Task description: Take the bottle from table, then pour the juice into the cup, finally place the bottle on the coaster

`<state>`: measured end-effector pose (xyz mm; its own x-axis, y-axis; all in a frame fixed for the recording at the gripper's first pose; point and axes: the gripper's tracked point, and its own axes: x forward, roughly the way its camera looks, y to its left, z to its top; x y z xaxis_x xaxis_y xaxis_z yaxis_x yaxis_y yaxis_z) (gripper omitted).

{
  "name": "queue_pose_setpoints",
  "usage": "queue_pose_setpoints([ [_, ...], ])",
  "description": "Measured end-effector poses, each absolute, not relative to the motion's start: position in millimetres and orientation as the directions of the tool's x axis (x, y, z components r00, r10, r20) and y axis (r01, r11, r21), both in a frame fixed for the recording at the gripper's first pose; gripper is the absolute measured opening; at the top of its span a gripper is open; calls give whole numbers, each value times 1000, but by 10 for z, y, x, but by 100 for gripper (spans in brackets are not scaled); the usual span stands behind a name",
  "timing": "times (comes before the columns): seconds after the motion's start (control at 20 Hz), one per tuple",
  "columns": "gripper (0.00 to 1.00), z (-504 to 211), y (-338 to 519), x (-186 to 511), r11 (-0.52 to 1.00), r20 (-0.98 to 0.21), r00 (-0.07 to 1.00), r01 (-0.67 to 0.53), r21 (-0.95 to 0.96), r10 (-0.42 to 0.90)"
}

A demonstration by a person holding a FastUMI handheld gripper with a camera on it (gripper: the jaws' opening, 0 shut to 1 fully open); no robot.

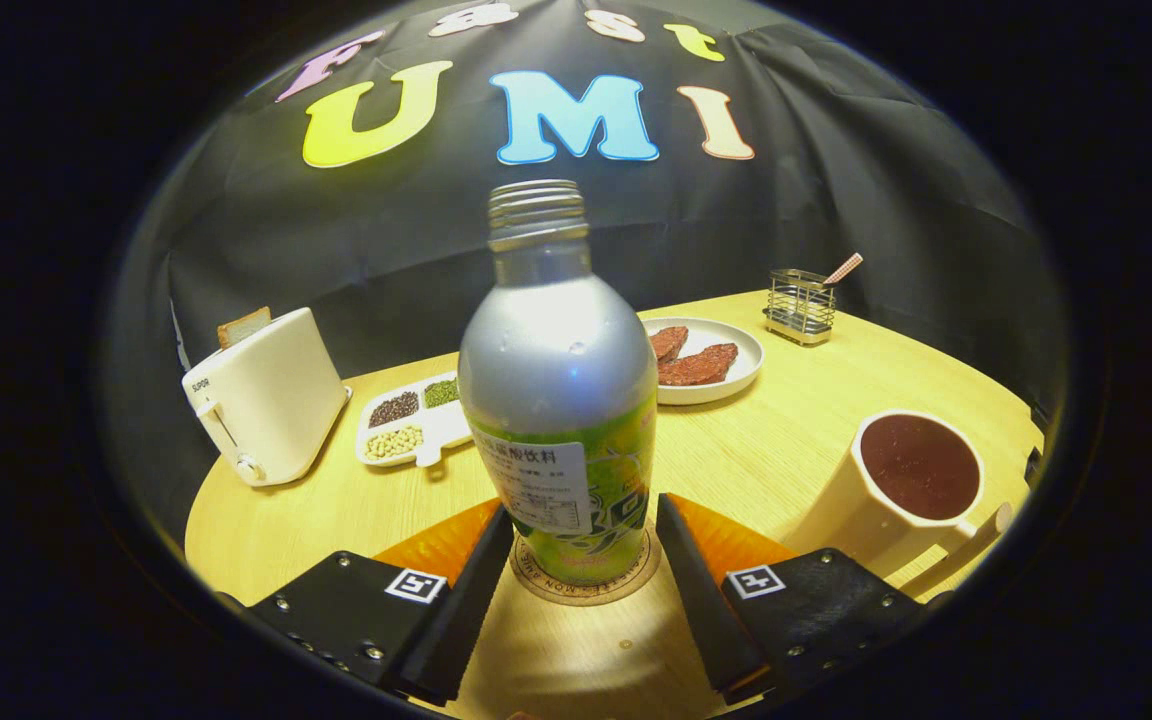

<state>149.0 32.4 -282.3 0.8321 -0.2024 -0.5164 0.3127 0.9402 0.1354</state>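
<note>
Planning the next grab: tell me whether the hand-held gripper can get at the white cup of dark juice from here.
Probably not directly: the hand-held gripper straddles the silver-and-green bottle; the white cup sits off to the side.

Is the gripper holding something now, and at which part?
Nothing is clearly held: the silver-and-green metal bottle stands on the round coaster, its base between the gripper's jaws, gaps showing.

The bottle stands upright between my fingers, uncapped, with a silver shoulder and a green label, its base resting on the round coaster just ahead of me. The cream cup sits off beyond my right finger, handle toward me, filled with dark juice.
</note>
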Motion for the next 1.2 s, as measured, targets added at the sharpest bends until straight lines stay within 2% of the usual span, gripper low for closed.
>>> queue_pose_setpoints([
  [0.65,87,-2371,260,1209,959,-468,877,214,183,-107],
  [1.2,87,-1414,216,784,982,-315,949,77,175,-18],
])
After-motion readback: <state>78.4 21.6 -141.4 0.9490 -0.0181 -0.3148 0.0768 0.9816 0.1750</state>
